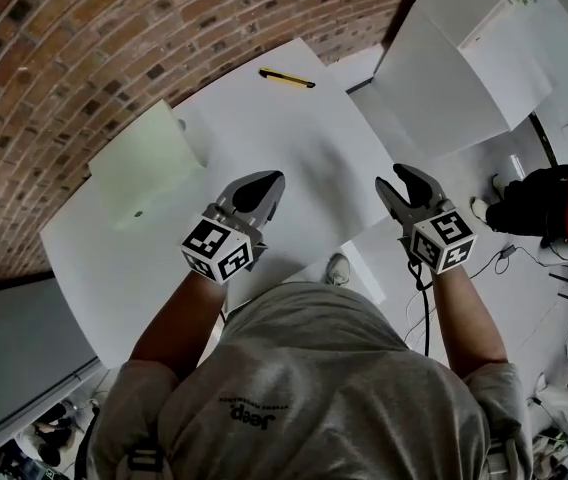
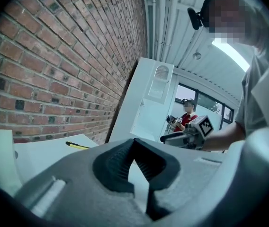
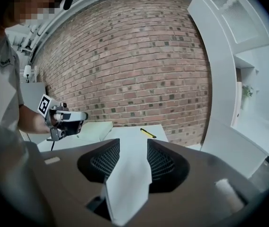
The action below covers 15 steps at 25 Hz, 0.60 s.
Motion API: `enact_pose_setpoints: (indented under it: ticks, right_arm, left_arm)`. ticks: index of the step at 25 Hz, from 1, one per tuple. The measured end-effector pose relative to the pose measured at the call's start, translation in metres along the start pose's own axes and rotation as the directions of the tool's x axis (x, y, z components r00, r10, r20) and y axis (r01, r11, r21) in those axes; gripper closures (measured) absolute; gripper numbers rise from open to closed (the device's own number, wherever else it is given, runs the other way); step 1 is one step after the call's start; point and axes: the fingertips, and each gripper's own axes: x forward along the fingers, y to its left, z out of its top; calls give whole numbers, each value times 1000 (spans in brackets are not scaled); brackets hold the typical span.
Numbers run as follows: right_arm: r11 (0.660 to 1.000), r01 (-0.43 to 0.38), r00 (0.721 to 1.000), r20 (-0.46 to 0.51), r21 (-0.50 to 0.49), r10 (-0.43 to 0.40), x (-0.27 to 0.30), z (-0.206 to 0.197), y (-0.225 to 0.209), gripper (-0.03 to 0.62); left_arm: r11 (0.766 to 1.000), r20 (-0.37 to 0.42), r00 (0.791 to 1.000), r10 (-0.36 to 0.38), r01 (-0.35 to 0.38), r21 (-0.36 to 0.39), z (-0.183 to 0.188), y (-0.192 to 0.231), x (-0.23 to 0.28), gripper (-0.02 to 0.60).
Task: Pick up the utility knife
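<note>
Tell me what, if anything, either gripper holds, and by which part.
Nothing is held: right gripper open and empty, left gripper shut on nothing; the utility knife lies untouched.

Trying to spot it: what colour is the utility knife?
Yellow and black utility knife; head view.

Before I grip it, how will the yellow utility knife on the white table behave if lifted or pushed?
The utility knife looks slim and rigid, so it probably stays stiff and feels light. It lies flat on the smooth white table, so a push would likely slide it, not roll it. Its low profile may make gripping fiddly.
</note>
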Motion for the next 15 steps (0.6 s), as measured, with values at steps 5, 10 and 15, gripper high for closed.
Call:
enact_pose_setpoints:
  ticks: [5, 10, 15]
  right_arm:
    - [994, -41, 998, -46, -104, 36, 44, 25, -4, 404]
    - [976, -81, 993, -96, -202, 62, 101, 44, -9, 399]
    - [944, -151, 979, -179, -295, 100, 167, 51, -11, 395]
  left_arm:
    - [999, 17, 999, 42, -41, -18, 0, 29, -9, 581]
    - [996, 35, 997, 74, -73, -43, -3, 55, -18, 581]
    - [992, 49, 993, 104, -101, -72, -9, 82, -26, 581]
